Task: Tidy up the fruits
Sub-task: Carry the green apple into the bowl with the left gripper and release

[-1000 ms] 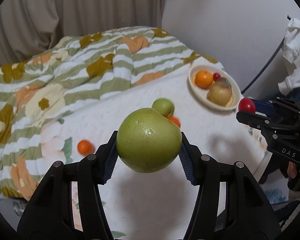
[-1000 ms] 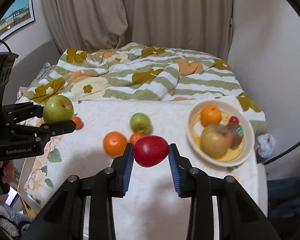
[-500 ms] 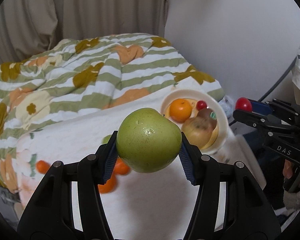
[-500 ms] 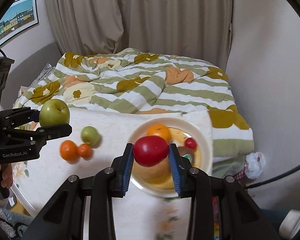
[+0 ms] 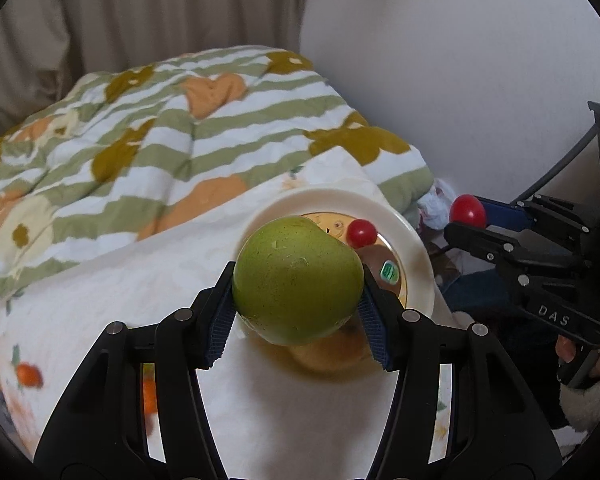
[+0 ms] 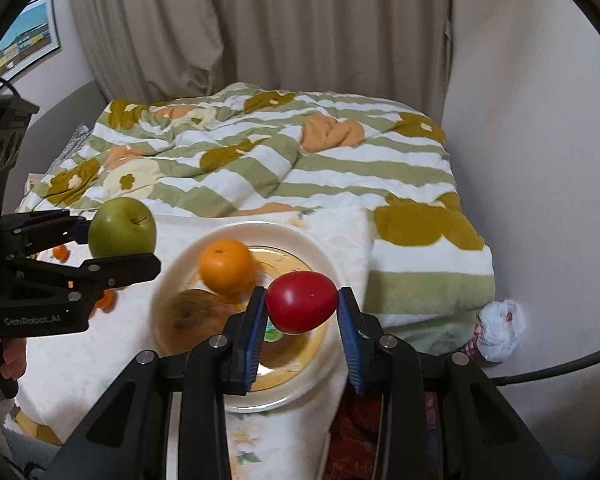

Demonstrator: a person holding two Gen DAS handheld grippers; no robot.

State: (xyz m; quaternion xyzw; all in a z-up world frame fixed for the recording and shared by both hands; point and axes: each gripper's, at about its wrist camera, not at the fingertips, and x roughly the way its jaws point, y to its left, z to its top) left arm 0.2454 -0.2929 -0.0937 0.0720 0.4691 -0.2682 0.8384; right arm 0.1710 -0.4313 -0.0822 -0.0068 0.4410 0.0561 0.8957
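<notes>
left hand-held gripper [image 5: 298, 300] clamps green apple [image 5: 296, 278] | right hand-held gripper [image 6: 302, 312] clamps red tomato [image 6: 301, 301]

Bed against plain white wall [image 6: 532, 160]. Beige curtains [image 6: 260, 28] behind the bed's far end. Striped green-white quilt [image 6: 284, 160] with olive and orange flowers, rumpled. White cover [image 5: 112, 280] on near part. Framed picture [image 6: 24, 36] on left wall. Crumpled white bag [image 6: 500, 330] beside bed.
</notes>
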